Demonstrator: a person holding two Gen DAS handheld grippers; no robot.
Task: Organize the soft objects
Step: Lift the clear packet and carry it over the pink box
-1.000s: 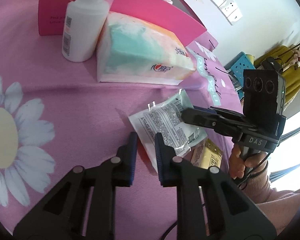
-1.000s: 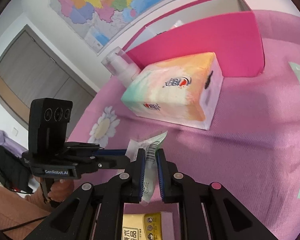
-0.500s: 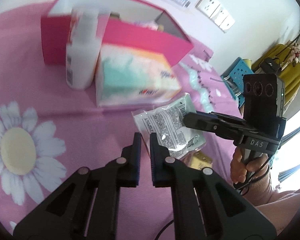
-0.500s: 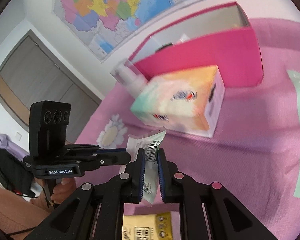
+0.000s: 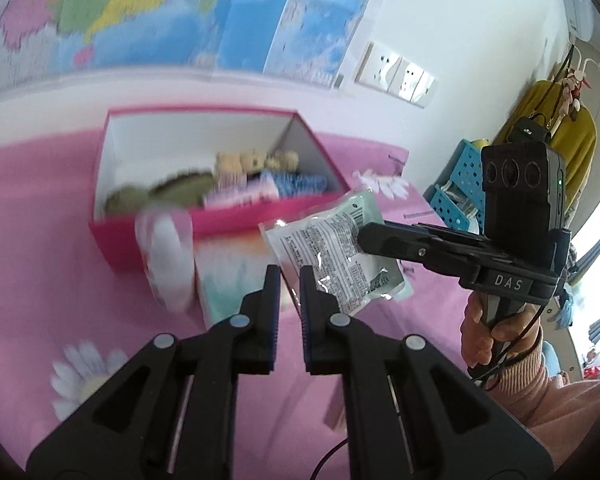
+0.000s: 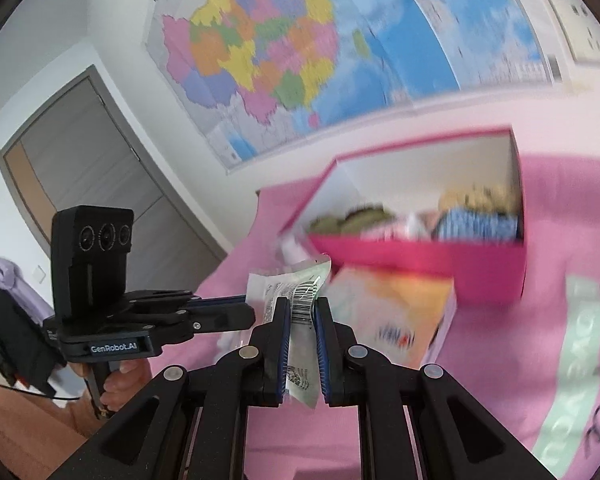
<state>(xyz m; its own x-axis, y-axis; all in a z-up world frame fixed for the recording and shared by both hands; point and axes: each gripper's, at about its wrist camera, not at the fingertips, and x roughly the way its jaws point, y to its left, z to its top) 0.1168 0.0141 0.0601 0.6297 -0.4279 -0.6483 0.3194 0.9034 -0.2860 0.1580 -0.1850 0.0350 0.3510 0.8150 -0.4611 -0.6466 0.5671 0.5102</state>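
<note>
Lifted clear of the pink cloth (image 5: 40,280) since a second ago, the packet (image 5: 336,252) hangs in the air in front of the pink box (image 5: 220,224), both cameras tilted up toward the wall. Pinched edge-on in the right gripper (image 6: 302,316), jaws closed on its flat sides, barcode up between the fingers, long axis running away from that camera toward the box. Small print on its back too fine to read. Left gripper (image 5: 286,300) just below and beside it, jaws nearly closed, gripping nothing. "GenRobot.AI" on the left gripper body, "DAS" on the right. Beyond: one tissue pack (image 6: 396,312), one white bottle (image 5: 166,260), blurred, both against the box's front wall. Inside the box, several soft toys (image 5: 236,184), count unclear. Two maps (image 6: 340,40) on the wall.
</note>
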